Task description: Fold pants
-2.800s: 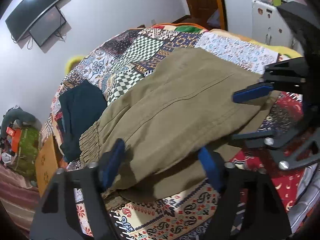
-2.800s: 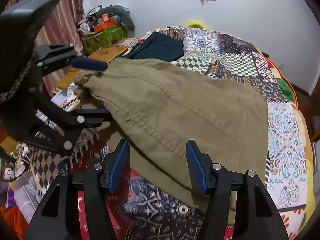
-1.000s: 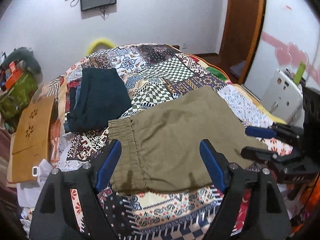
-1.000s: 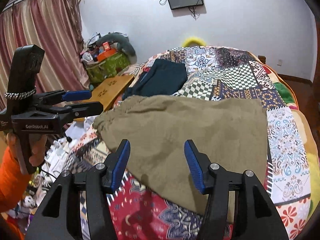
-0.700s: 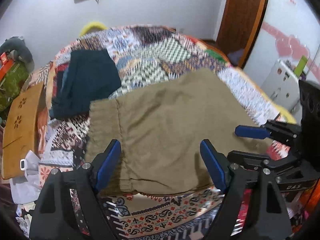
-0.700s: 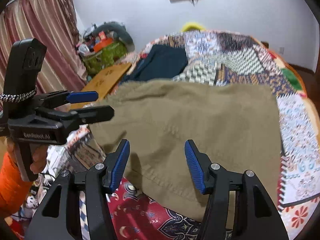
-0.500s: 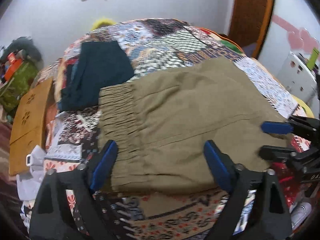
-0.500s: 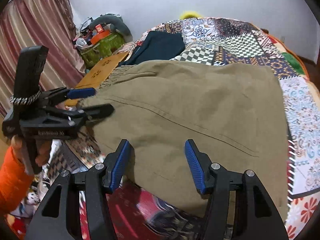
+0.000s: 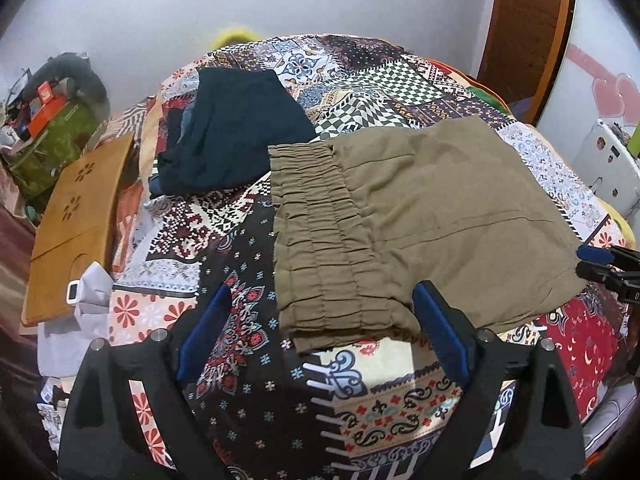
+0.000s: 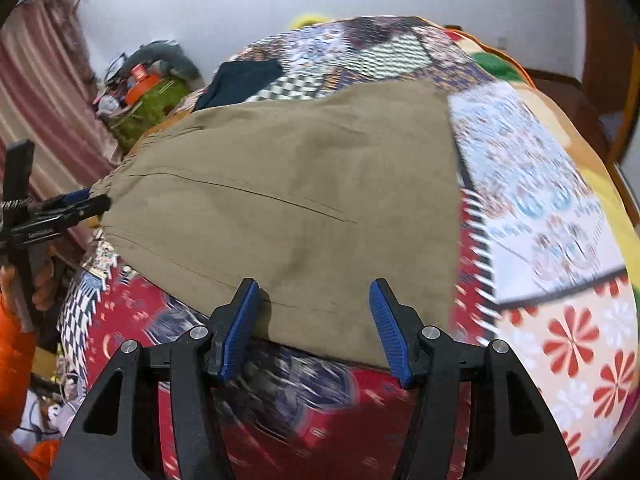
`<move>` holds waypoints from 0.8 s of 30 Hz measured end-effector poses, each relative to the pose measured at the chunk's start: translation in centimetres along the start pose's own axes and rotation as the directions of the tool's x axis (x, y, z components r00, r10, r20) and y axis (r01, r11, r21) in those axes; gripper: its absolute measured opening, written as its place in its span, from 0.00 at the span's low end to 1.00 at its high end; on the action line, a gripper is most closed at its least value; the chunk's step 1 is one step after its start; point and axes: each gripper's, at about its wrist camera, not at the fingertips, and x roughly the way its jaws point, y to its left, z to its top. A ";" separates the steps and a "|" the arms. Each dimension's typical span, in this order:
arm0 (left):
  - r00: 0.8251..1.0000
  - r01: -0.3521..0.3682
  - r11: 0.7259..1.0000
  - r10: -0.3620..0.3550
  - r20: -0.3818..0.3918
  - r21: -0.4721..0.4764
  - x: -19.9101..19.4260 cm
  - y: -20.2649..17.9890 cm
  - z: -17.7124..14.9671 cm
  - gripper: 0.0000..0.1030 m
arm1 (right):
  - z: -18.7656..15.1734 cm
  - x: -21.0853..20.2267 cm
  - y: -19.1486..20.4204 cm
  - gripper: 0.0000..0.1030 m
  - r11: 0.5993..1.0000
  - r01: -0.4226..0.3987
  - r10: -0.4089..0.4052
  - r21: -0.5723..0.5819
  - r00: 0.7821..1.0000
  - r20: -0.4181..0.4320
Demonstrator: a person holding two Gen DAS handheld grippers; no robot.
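Note:
Olive-green pants lie folded and flat on the patchwork bedspread, elastic waistband to the left in the left wrist view. They fill the middle of the right wrist view. My left gripper is open and empty, just short of the waistband's near corner. My right gripper is open and empty at the pants' near edge. The left gripper also shows at the left edge of the right wrist view, by the waistband. The right gripper shows at the right edge of the left wrist view.
A folded dark teal garment lies on the bed behind the pants. A wooden lap tray leans off the bed's left side. Clutter and a green bag stand by the wall. A white appliance stands at the right.
Both grippers let go of the pants, which now lie flat. The left gripper swung round to the waistband corner. The right gripper dropped close to the pants' near edge.

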 end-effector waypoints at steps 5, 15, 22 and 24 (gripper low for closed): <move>1.000 -0.010 1.000 0.010 -0.006 -0.012 -0.3 0.4 -0.6 0.91 | -1.3 -1.3 -1.8 0.49 0.999 0.009 -0.010 0.051 1.000 0.011; 0.999 -0.042 0.999 0.042 -0.007 -0.012 -1.7 0.7 0.1 0.90 | -0.4 -2.1 -1.1 0.52 0.997 0.065 -0.065 0.029 0.998 0.004; 0.995 -0.070 0.997 0.073 0.061 -0.037 -3.4 1.8 2.9 0.90 | 2.2 -3.3 -1.1 0.52 0.997 0.071 -0.072 0.019 0.996 0.058; 0.995 -0.064 0.996 0.068 0.070 -0.055 -3.5 2.3 3.9 0.90 | 2.9 -3.5 -0.9 0.52 0.997 0.070 -0.071 0.012 0.995 0.076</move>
